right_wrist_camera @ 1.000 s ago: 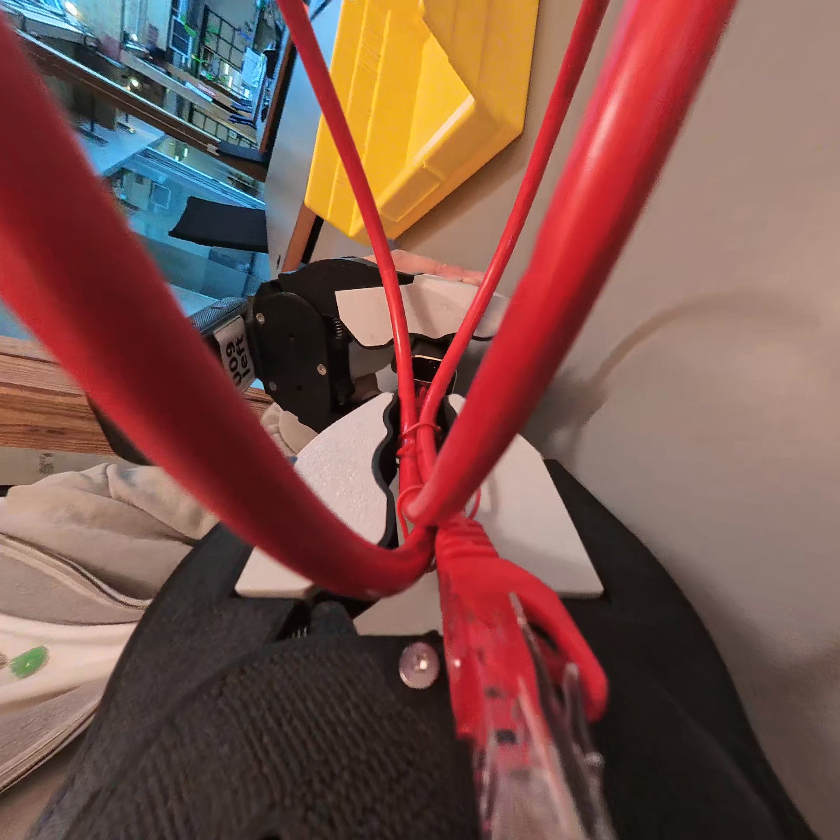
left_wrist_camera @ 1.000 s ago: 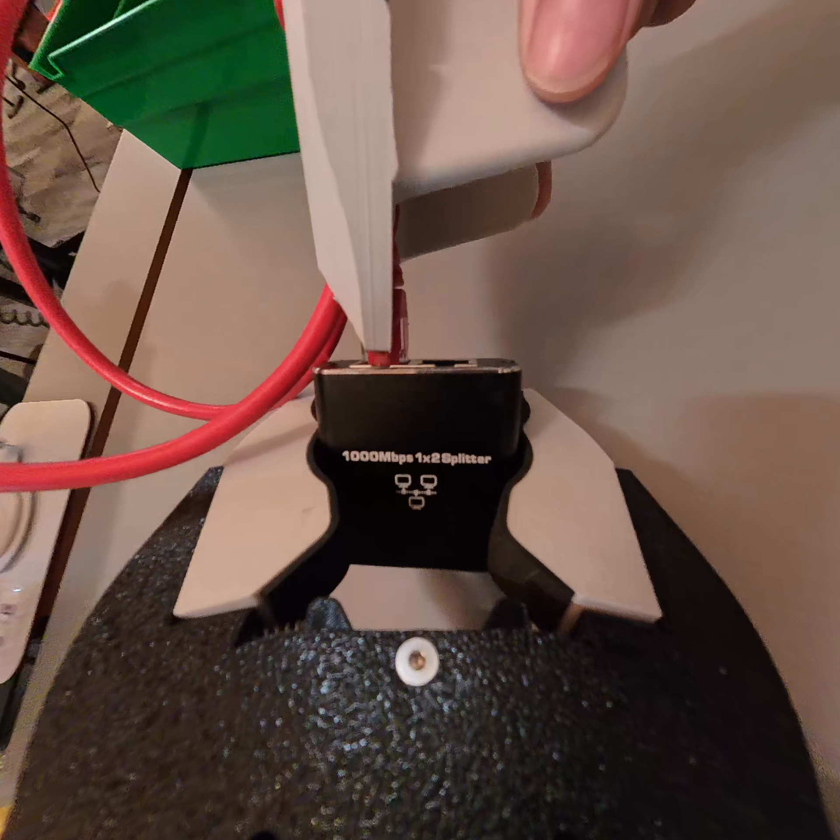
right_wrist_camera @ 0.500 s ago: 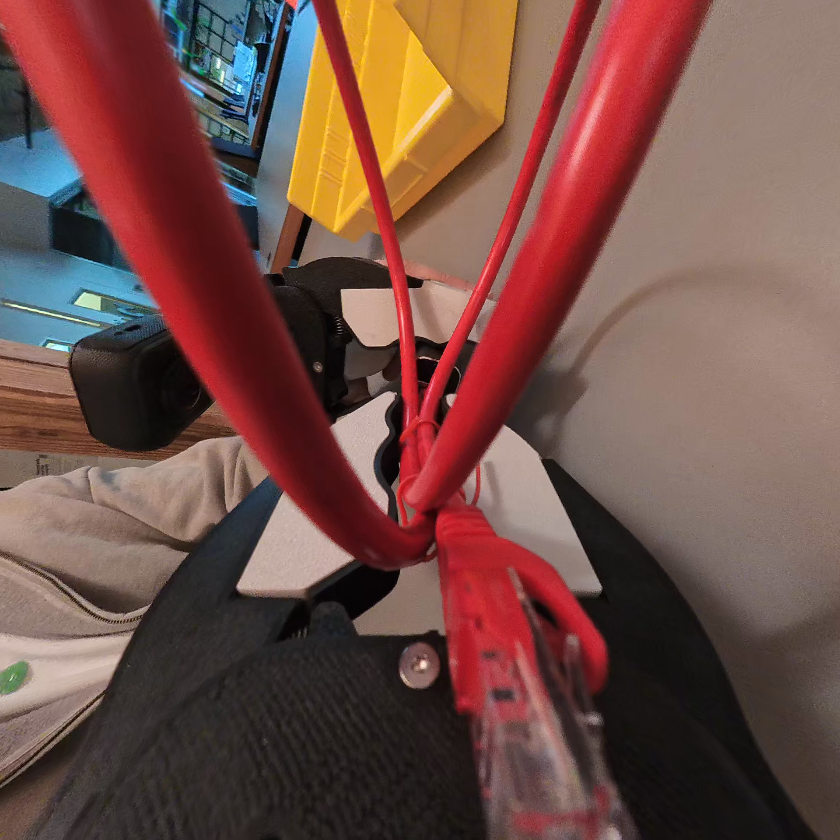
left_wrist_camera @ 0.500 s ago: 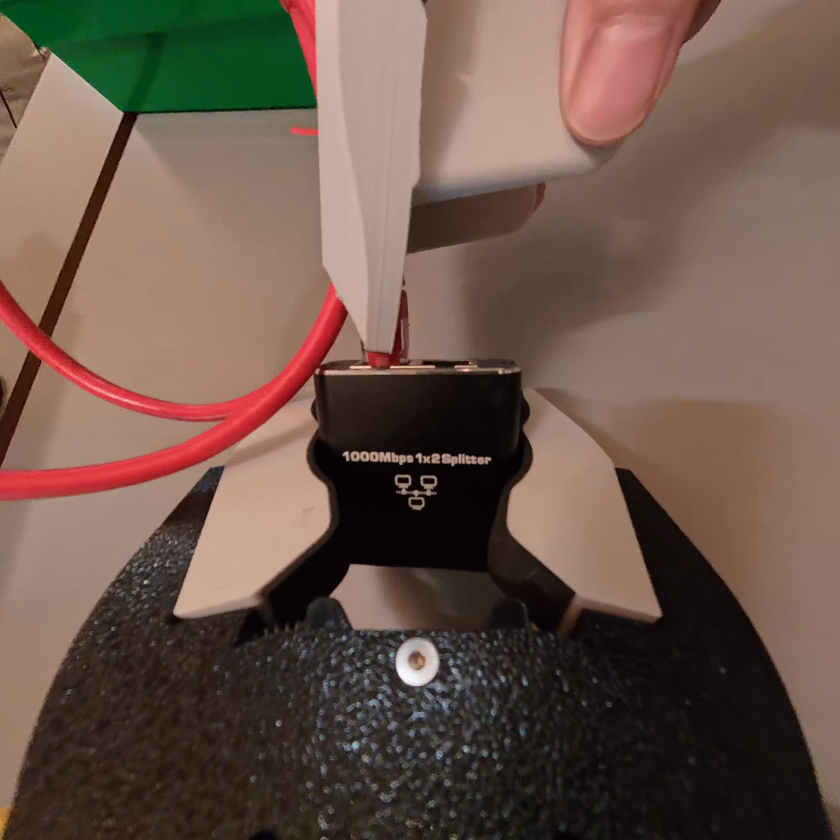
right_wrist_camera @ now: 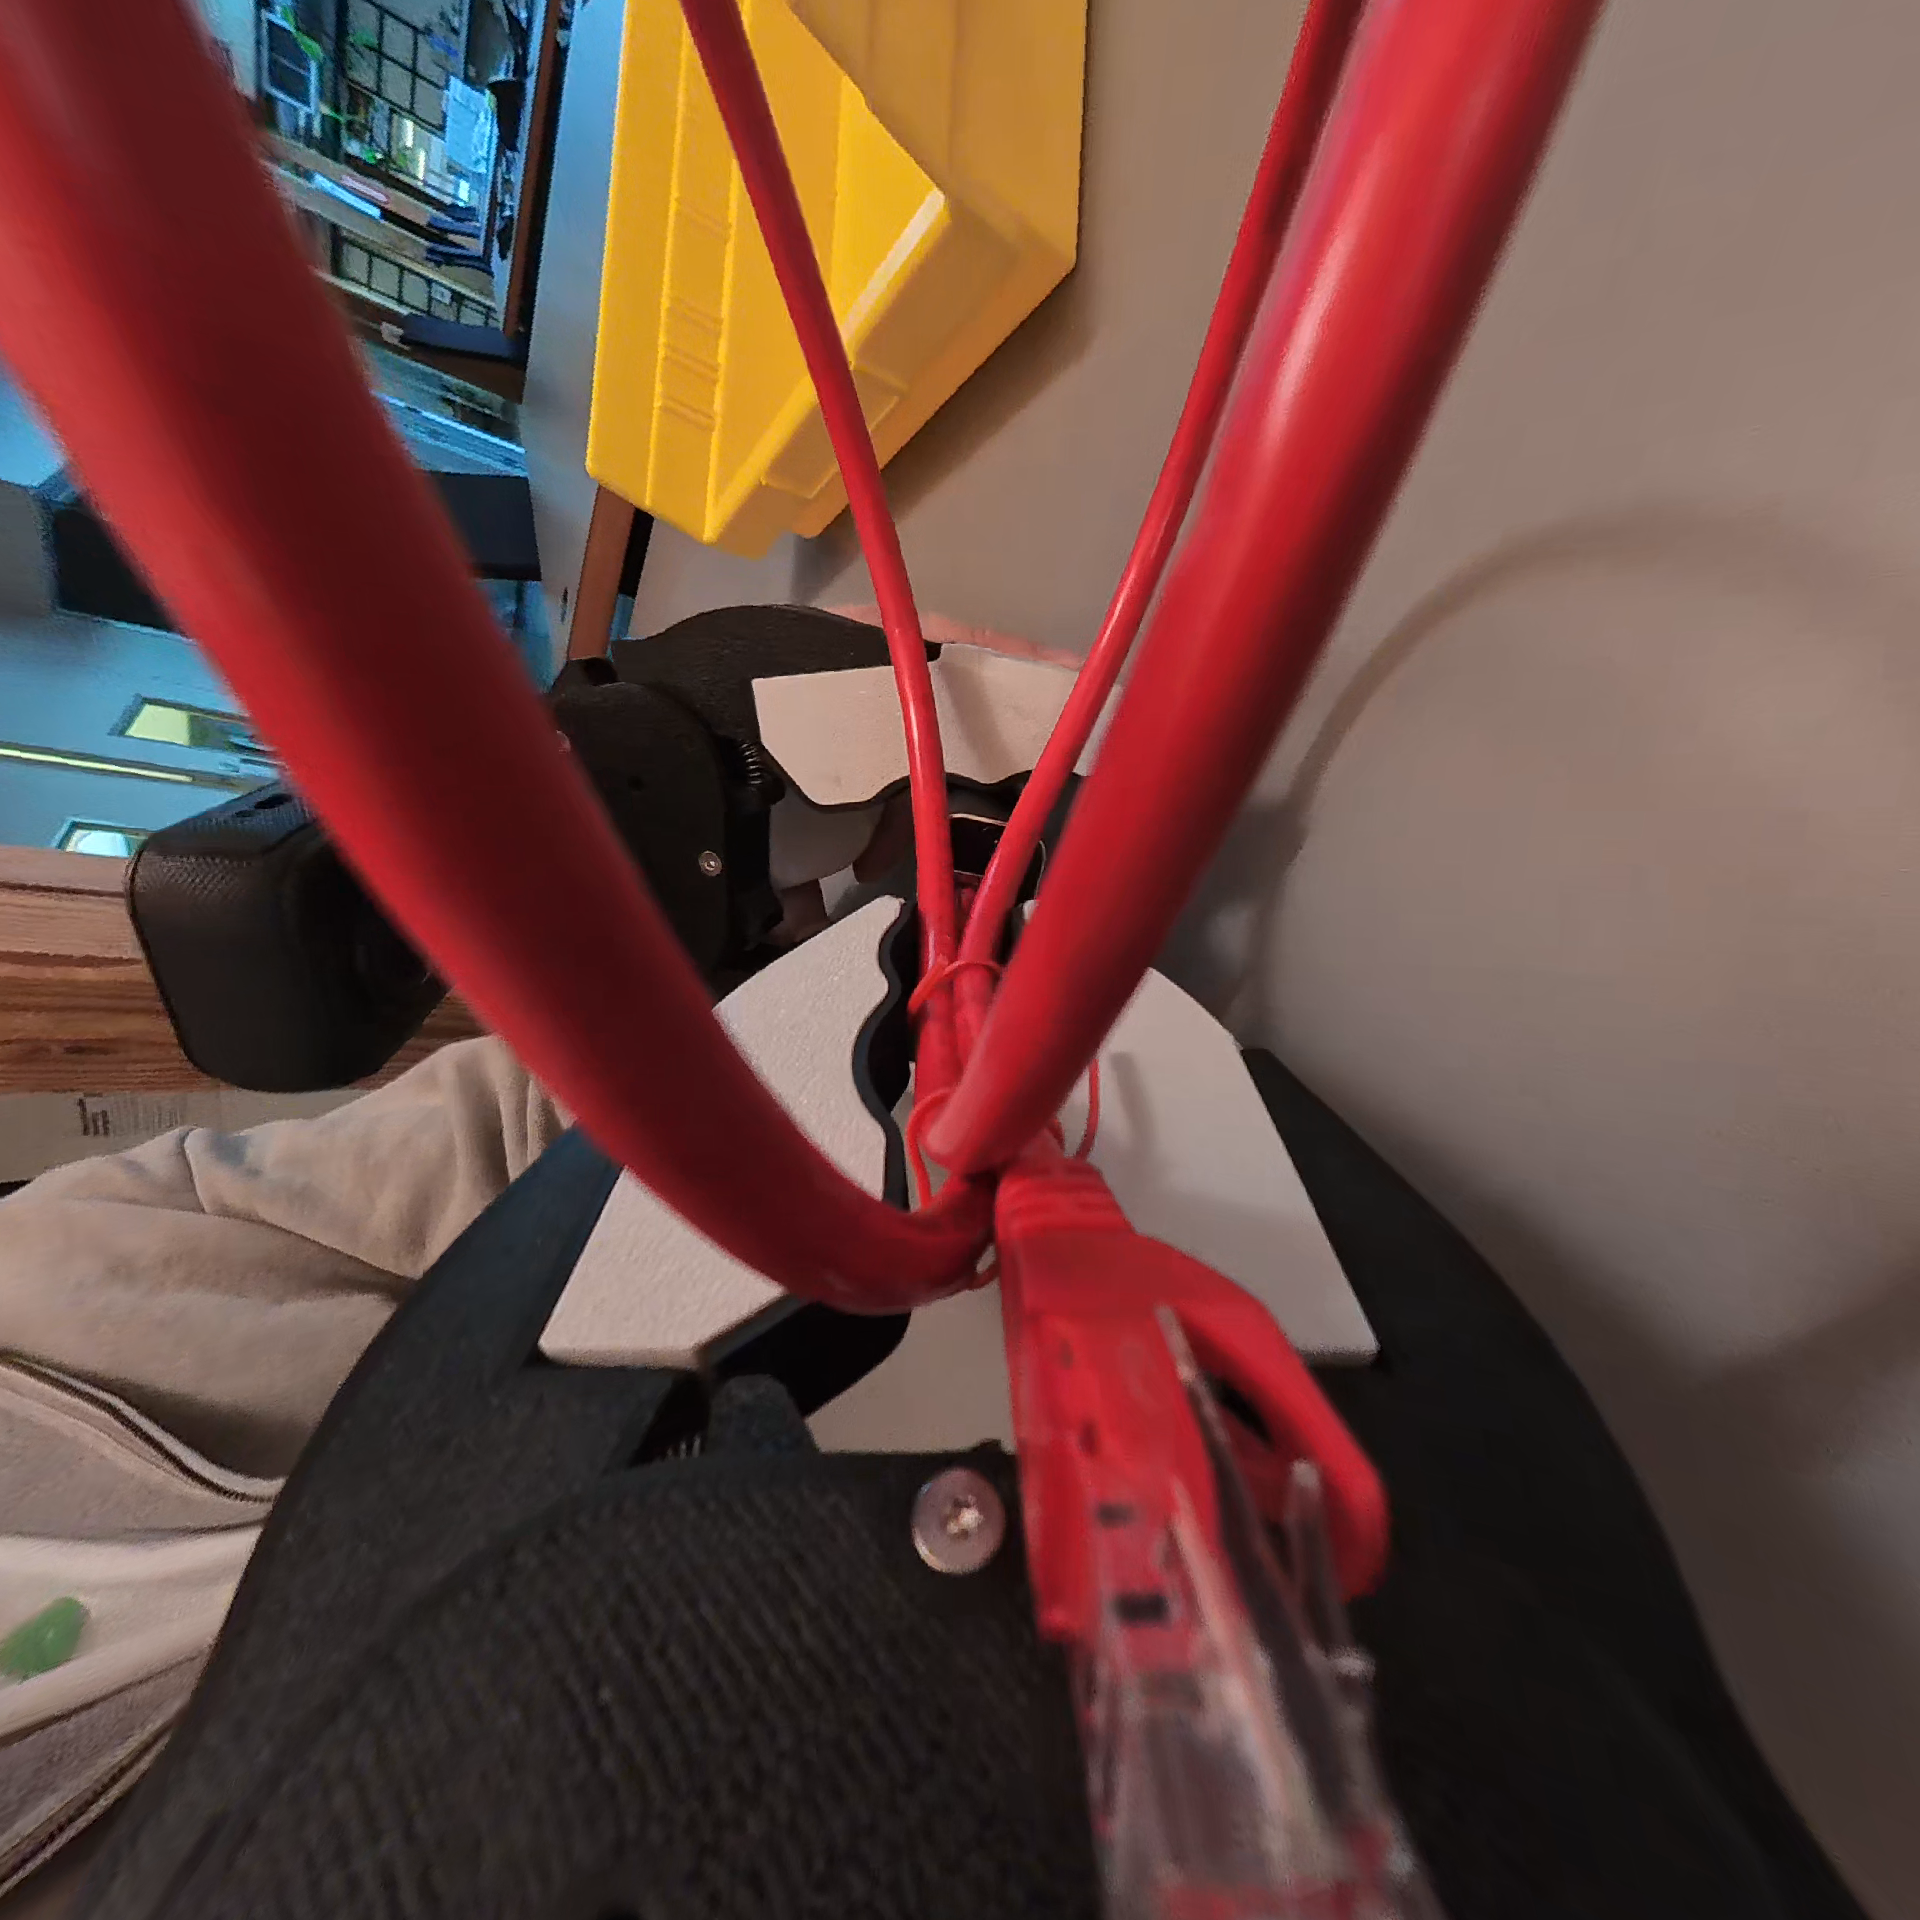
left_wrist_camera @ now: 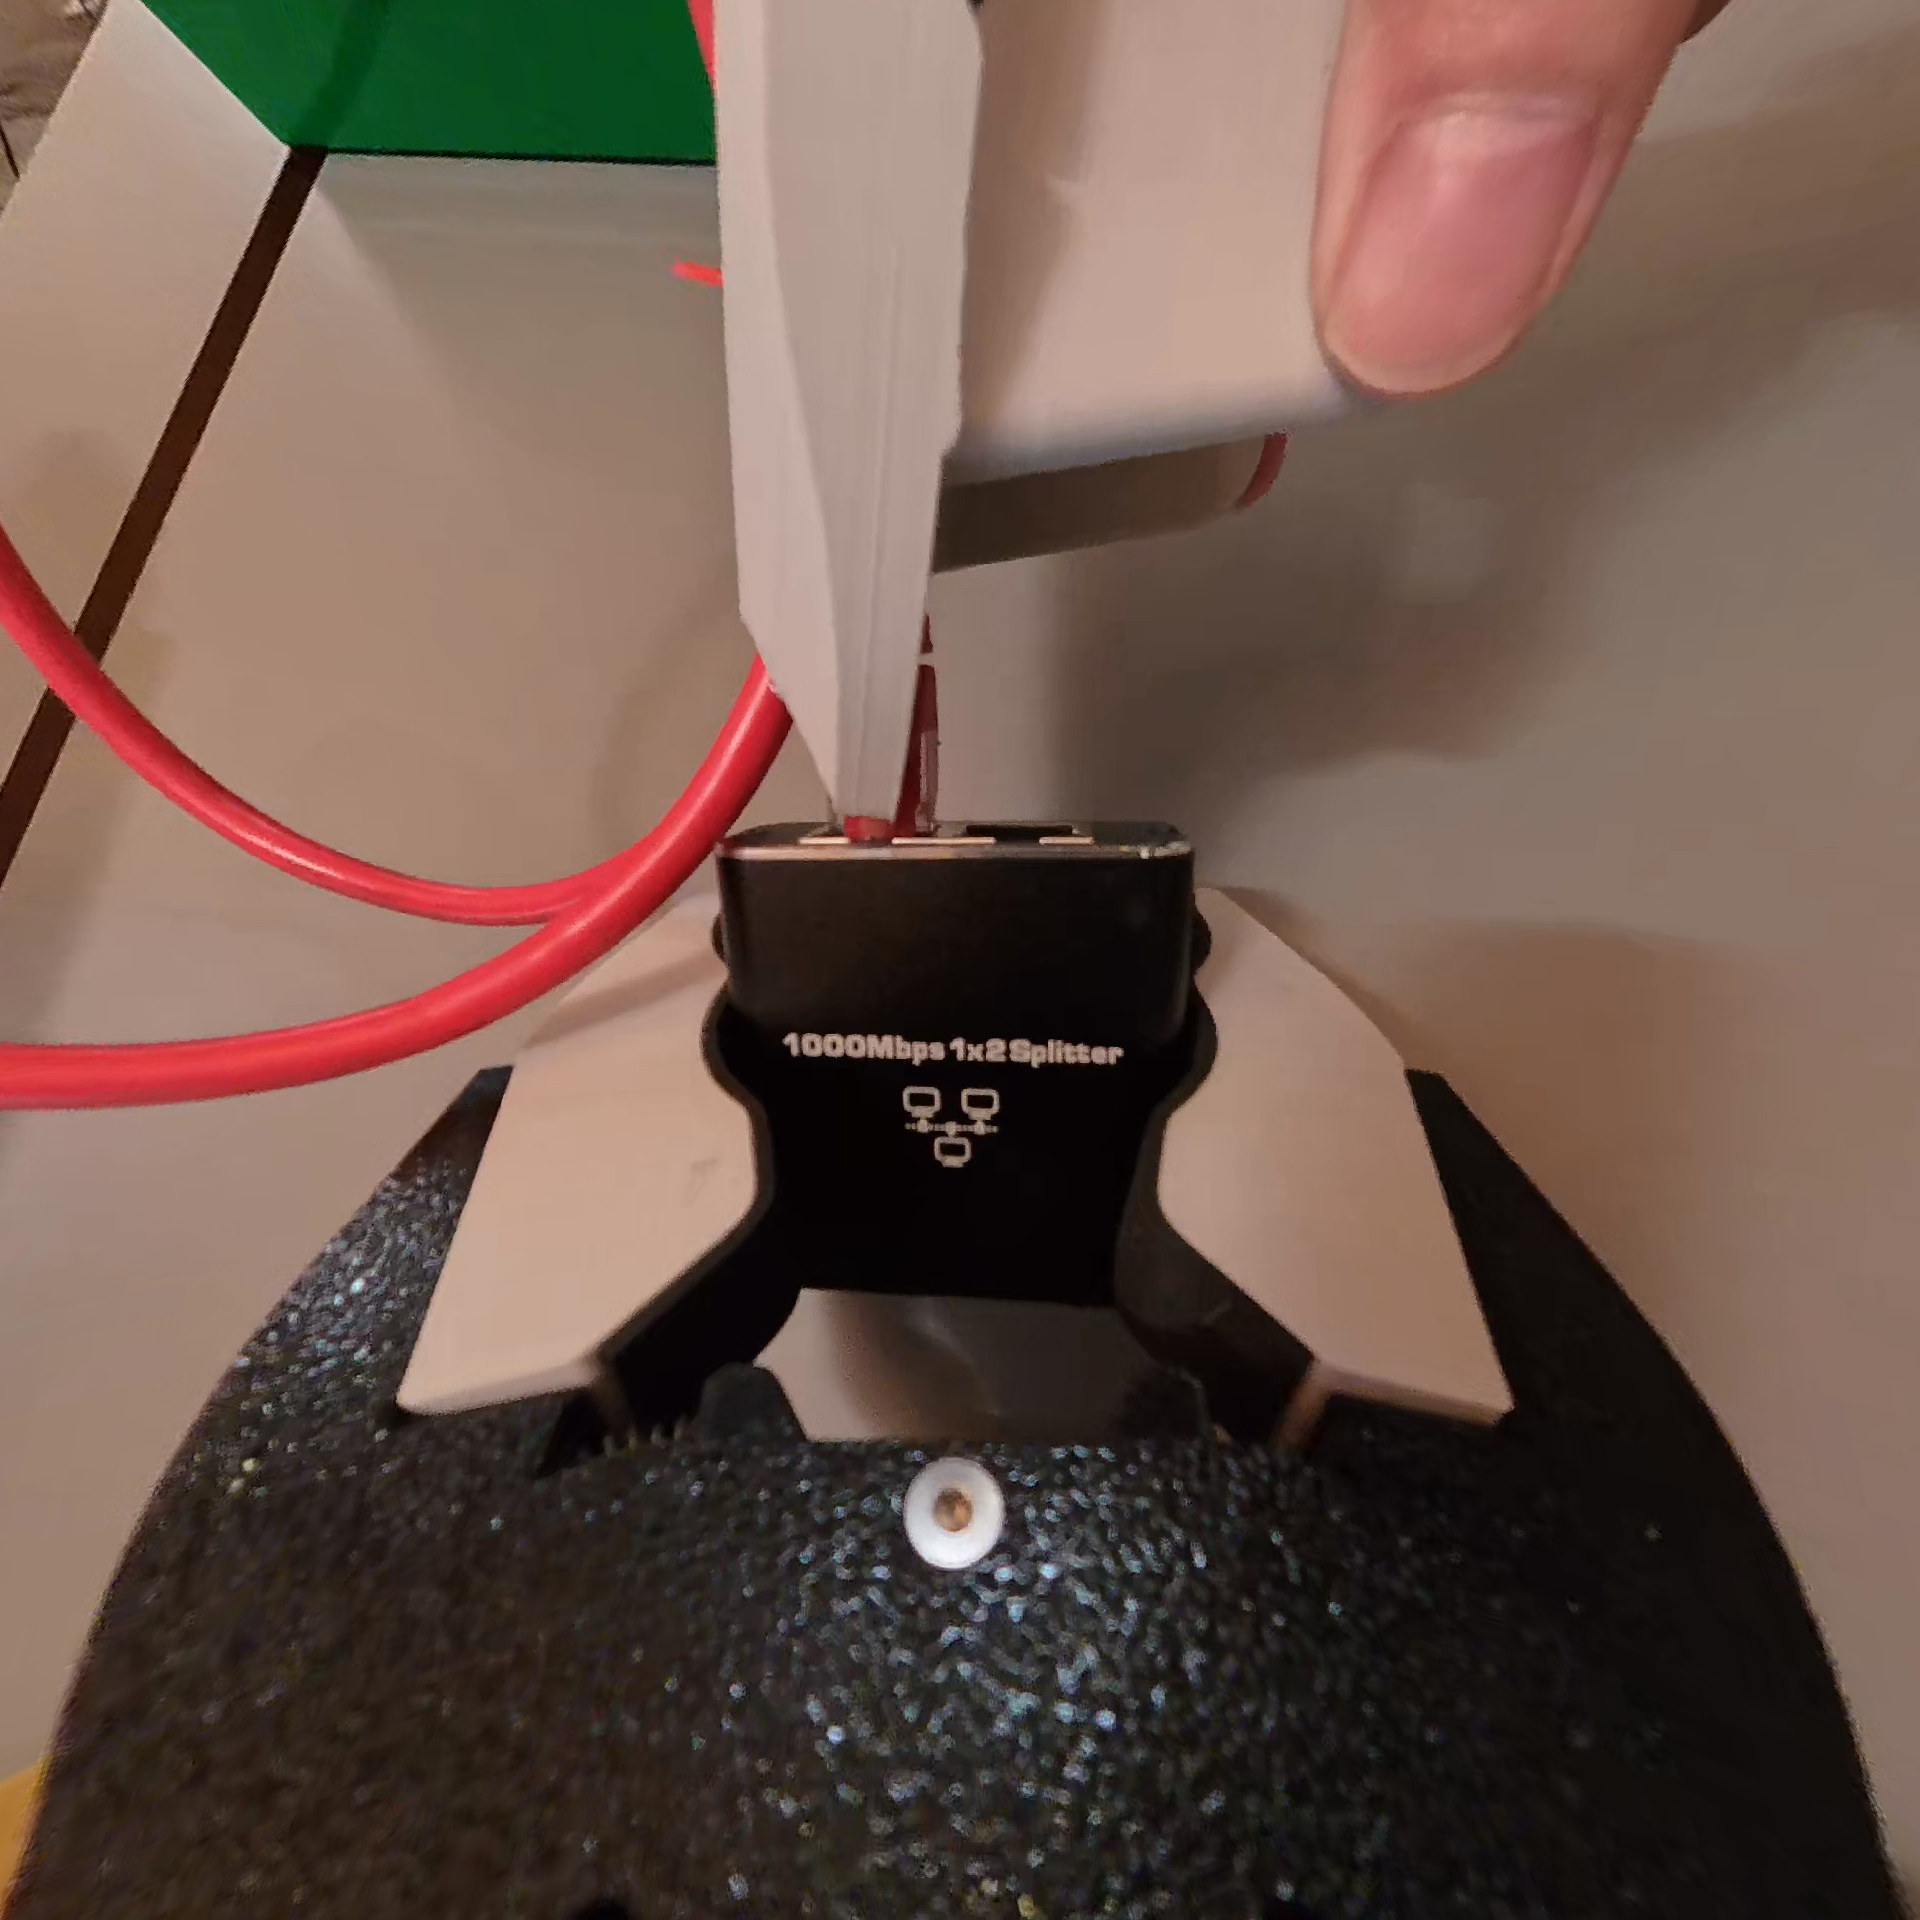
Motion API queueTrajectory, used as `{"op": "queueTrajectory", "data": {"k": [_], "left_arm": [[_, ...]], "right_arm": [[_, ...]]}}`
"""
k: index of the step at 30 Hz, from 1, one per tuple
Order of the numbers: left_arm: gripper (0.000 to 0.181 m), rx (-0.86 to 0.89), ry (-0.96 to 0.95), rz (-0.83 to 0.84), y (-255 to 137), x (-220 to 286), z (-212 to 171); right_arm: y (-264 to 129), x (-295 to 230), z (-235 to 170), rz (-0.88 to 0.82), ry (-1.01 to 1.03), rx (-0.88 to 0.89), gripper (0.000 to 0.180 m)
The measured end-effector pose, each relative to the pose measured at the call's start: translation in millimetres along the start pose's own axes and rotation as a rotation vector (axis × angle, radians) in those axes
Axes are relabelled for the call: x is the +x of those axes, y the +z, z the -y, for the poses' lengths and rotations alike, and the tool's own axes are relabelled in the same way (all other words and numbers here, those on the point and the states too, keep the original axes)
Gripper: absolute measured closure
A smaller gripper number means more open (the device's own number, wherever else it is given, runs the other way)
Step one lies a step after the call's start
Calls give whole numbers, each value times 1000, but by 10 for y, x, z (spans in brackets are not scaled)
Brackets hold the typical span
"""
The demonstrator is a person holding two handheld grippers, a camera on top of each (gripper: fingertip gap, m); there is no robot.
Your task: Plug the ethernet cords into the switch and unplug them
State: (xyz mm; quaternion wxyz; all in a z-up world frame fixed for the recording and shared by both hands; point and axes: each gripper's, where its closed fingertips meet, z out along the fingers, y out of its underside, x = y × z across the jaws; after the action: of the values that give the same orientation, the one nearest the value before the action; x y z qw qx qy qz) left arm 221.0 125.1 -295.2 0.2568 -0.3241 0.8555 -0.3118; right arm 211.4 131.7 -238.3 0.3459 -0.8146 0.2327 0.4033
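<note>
In the left wrist view my left gripper [left_wrist_camera: 961, 935] is shut on the black switch [left_wrist_camera: 951, 1039], ports facing away. My right gripper [left_wrist_camera: 883, 769] comes down from above, shut on a red ethernet plug [left_wrist_camera: 920, 758] whose tip sits in the switch's left port. The right port shows empty. A thumb [left_wrist_camera: 1455, 208] presses on the right gripper's finger. In the right wrist view my right gripper [right_wrist_camera: 961, 935] is shut on the red cord [right_wrist_camera: 940, 997], with the switch [right_wrist_camera: 982, 842] and the left gripper [right_wrist_camera: 831, 727] just beyond. A second loose red plug [right_wrist_camera: 1143, 1507] hangs close to the camera.
Red cord loops [left_wrist_camera: 416, 883] trail left over the pale tabletop [left_wrist_camera: 1558, 727], and thick loops [right_wrist_camera: 312, 623] cross the right wrist view. A green bin [left_wrist_camera: 468, 83] stands beyond the switch. A yellow bin [right_wrist_camera: 831, 260] sits on the table. A person's grey clothing [right_wrist_camera: 208, 1247] is at left. Spacing between my two grippers at the tips: around 5 centimetres.
Both grippers have shifted together against the background; the green bin has slid up in the left view. The plug stays at the left port and both grips hold.
</note>
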Motion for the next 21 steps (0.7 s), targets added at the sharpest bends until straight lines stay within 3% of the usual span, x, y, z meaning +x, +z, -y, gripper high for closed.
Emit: {"op": "queueTrajectory", "data": {"k": [14,17,21], "left_arm": [[105,7,-27,-13,-7,-17,-35],[106,84,-21,-14,-78,-32,62],[106,319,-32,-21,-327,-74,350]], "right_arm": [[64,27,27,-8,13,-10,163],[37,-65,45,55,-3,13,165],[-30,-282,109,198,-20,99,165]]}}
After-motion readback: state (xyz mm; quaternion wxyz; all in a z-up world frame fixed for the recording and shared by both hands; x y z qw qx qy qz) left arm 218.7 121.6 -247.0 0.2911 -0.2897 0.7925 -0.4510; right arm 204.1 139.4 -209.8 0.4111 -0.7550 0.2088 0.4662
